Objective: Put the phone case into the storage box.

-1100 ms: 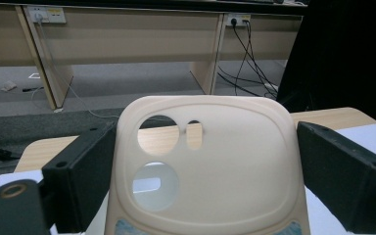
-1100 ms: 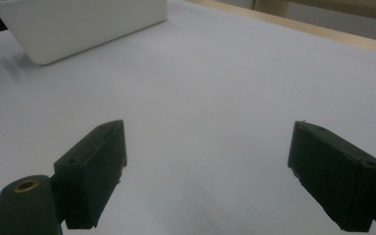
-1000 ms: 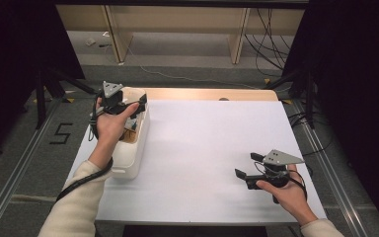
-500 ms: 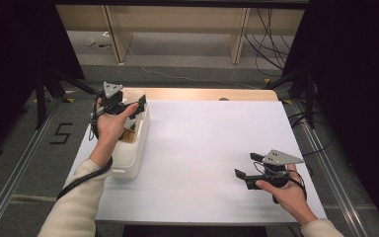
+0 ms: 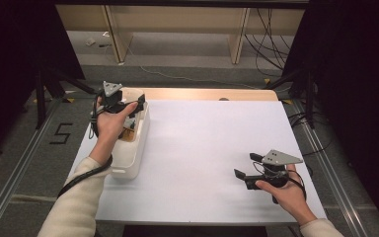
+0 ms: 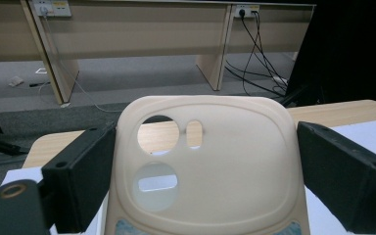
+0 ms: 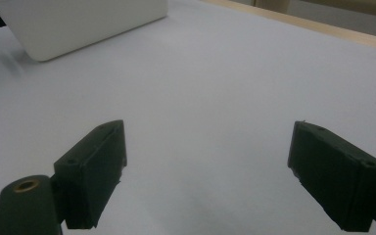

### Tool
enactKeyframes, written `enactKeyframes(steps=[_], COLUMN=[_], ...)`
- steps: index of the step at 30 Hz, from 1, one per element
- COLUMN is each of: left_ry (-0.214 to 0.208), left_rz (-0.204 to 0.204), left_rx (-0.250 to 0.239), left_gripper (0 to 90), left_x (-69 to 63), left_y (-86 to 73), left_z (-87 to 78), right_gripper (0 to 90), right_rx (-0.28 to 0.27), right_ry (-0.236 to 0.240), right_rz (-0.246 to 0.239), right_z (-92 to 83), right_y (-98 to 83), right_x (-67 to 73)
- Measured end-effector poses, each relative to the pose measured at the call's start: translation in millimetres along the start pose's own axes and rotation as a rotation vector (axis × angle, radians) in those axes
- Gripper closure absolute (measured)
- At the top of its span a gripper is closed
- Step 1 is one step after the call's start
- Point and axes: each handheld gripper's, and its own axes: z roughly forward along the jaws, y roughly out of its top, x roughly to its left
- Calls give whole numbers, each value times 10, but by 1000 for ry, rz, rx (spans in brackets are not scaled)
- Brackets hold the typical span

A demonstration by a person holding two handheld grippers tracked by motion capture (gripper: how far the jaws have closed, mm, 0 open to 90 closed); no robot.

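Beige phone case (image 6: 205,166) sits between the left tongs (image 6: 203,171), jaws apart; no shift from a second ago, grasp pending. Right tongs (image 5: 249,168) idle apart, lower right.

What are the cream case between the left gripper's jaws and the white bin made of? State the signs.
Cream case: probably soft silicone or rubber; matte, rounded edges, moulded cut-outs. White bin: likely hard plastic; smooth, faintly glossy, with rounded corners. Left gripper jaws flank the case; contact unclear.
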Motion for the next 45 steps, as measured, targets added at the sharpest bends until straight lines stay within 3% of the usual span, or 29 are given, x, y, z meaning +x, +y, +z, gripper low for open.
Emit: enactKeyframes(steps=[45], left_ry=[10], left_rz=[-10], left_rx=[40], left_gripper=[105], left_x=[59], left_y=[-25], left_z=[200], right_gripper=[153], right_rx=[3], right_ry=[2], right_rz=[5], right_z=[1], right_y=[-3], right_x=[-3])
